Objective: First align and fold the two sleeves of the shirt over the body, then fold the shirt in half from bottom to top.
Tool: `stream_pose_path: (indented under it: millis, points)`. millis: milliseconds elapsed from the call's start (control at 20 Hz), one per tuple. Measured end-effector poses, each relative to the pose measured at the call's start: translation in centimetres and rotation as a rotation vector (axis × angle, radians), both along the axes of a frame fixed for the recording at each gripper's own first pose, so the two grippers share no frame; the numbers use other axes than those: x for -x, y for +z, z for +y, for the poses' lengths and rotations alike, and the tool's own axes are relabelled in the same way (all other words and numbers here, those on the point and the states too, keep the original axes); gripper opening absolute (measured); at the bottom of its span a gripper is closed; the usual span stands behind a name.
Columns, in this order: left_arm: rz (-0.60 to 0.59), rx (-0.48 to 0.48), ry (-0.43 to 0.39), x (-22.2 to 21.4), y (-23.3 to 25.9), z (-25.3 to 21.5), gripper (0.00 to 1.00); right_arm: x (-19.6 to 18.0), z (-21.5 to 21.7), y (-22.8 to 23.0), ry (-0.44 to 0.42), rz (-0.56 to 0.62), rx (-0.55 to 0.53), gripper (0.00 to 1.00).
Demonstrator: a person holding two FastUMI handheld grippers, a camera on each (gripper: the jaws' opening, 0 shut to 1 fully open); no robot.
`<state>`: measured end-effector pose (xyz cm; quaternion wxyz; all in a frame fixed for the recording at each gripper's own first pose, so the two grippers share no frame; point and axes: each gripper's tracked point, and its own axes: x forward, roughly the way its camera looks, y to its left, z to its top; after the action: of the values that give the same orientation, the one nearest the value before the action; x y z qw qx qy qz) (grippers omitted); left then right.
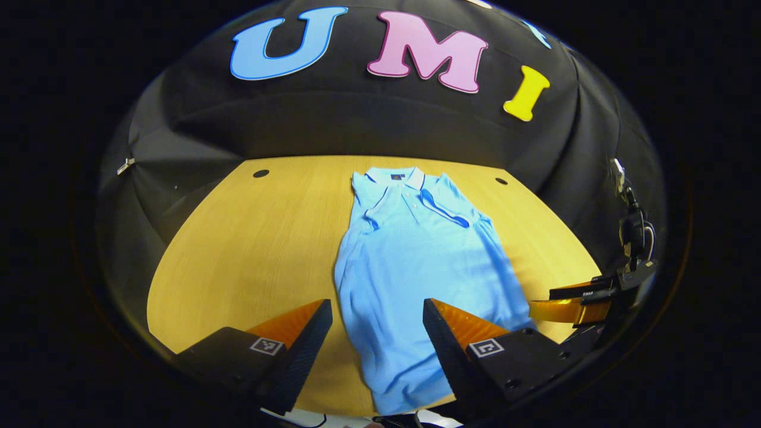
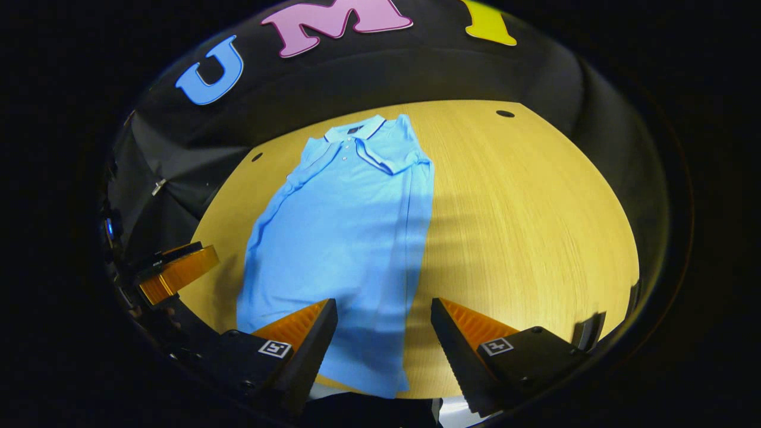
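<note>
A wooden worktop (image 1: 250,238) carries the blue shirt (image 1: 410,261), lying flat with its collar far and both sleeves already folded over the body. The left hand-held gripper (image 1: 377,333) and right hand-held gripper (image 2: 383,333) hover released above the hem. The cloth looks light and limp; the bottom corners seem best to pinch.

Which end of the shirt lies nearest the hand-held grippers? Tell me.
The hem, at the near table edge by the left hand-held gripper; the collar lies at the far end.
</note>
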<state>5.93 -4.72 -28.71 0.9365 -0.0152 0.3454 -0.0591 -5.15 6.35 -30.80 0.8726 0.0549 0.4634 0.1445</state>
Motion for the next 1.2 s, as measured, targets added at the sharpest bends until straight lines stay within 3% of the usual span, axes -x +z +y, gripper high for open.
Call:
stream_pose_path:
  millis: [350,750,850,900,950,1050,1100,1150,1200]
  points:
    - [0.119,-0.043,-0.028,7.1,-6.3,-2.0,0.98,4.8,0.3,-2.4,-0.015,0.022,0.028,0.99]
    - [0.161,-0.060,0.010,8.3,-9.2,-1.2,0.99,6.5,0.7,-3.9,-0.003,0.002,0.064,0.99]
    - [0.158,-0.123,0.000,8.5,-9.5,-0.6,0.89,6.6,0.2,-4.4,0.010,-0.001,0.123,0.98]
    - [0.143,-0.115,-0.008,8.4,-9.5,-0.9,0.80,6.5,-0.7,-4.6,-0.002,0.000,0.171,0.94]
    - [0.137,-0.118,-0.006,8.3,-9.4,-1.1,0.76,6.1,-1.1,-4.7,-0.015,-0.006,0.192,0.74]
    - [0.122,-0.111,-0.007,7.9,-9.5,-1.6,0.58,6.1,-1.2,-4.7,-0.031,-0.001,0.200,0.48]
    - [0.124,-0.101,-0.003,7.9,-9.5,-1.9,0.39,5.9,-1.0,-4.7,-0.033,-0.001,0.179,0.39]
    - [0.126,-0.097,-0.003,7.8,-9.6,-2.1,0.20,6.0,-0.8,-4.8,-0.036,0.005,0.161,0.24]
    - [0.130,-0.094,-0.004,7.7,-9.6,-2.4,0.16,5.9,-0.7,-4.7,-0.050,0.001,0.148,0.18]
